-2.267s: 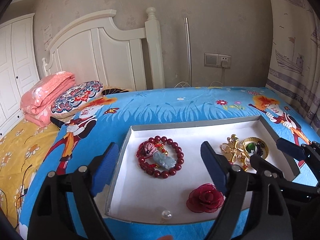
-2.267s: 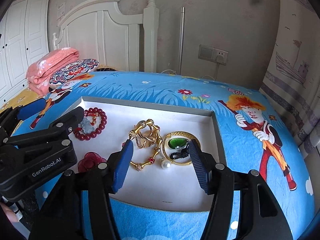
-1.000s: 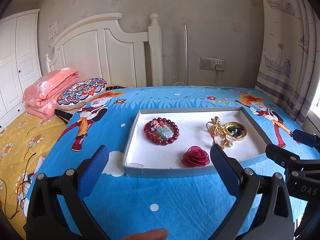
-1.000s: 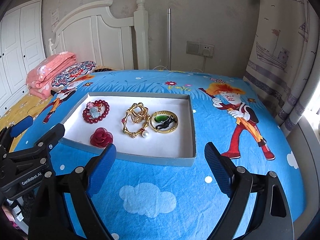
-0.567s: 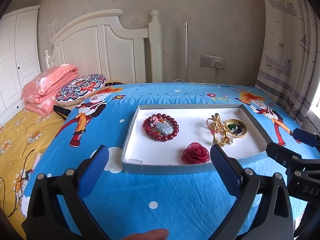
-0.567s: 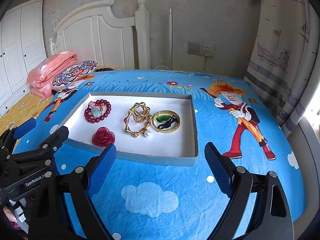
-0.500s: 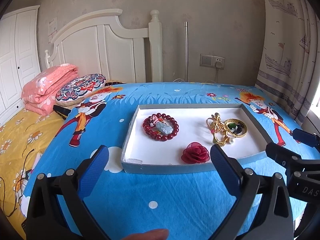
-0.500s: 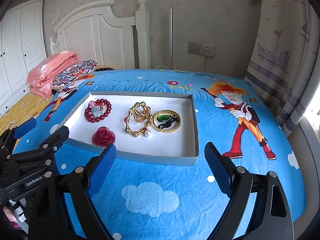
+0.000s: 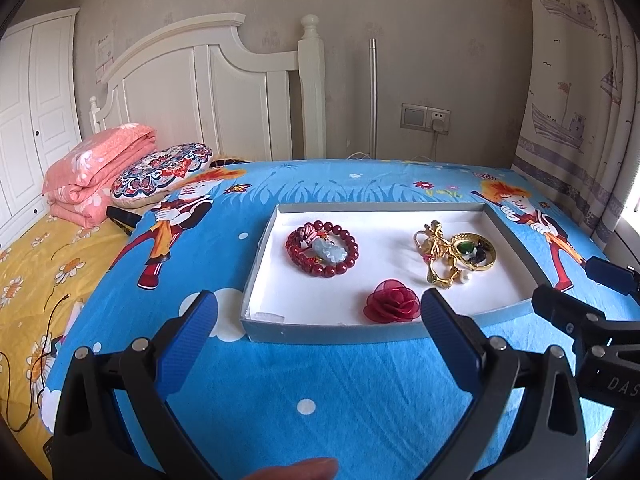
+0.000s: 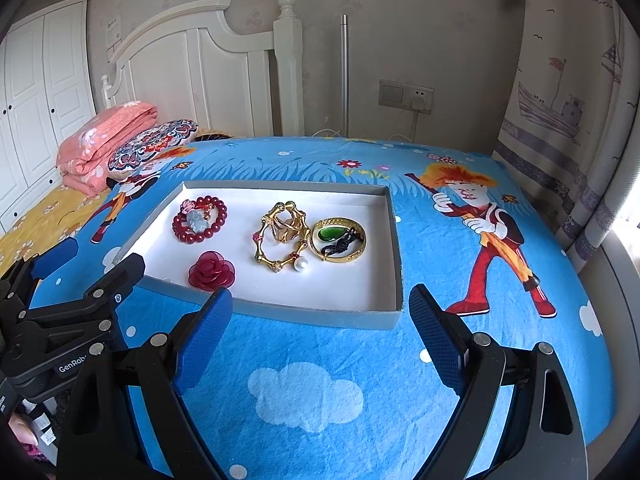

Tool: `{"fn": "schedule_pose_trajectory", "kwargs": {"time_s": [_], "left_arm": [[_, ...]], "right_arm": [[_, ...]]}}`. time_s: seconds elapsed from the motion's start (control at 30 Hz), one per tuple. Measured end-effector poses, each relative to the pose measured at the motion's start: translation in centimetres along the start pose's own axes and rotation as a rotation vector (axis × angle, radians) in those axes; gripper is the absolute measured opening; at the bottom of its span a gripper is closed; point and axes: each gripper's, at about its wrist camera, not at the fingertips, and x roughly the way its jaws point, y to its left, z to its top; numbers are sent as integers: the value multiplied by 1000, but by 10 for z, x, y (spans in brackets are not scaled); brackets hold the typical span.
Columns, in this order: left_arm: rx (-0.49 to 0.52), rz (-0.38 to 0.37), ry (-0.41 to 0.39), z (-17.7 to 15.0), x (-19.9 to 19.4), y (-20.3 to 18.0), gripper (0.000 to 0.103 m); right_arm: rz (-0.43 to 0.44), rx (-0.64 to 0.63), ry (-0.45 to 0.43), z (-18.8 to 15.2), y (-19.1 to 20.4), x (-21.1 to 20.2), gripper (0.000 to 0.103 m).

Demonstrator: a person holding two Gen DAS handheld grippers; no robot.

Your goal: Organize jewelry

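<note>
My left gripper (image 9: 318, 316) and right gripper (image 10: 320, 306) both stood wide open and empty, below the tray (image 10: 394, 240) at frame centre. All the jewelry lay inside it. I judged it best to approach the rose (image 10: 211, 275) slowly, from above.

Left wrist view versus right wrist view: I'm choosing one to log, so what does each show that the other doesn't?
Only the left view shows a fingertip at its bottom edge and the right gripper from the side. Only the right view shows the left gripper from the side. Both share the tray, the red bead bracelet, the rose, the gold chain and the green-stone bangle; both grippers are open.
</note>
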Motion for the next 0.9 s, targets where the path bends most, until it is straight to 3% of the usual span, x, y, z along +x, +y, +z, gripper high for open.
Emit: {"fn": "schedule_pose_trajectory", "kwargs": {"time_s": [0.9], "left_arm": [[-5,36,13,-3,8,4,98]], "right_arm": [[20,-14,20,-7,4,5,84]]}}
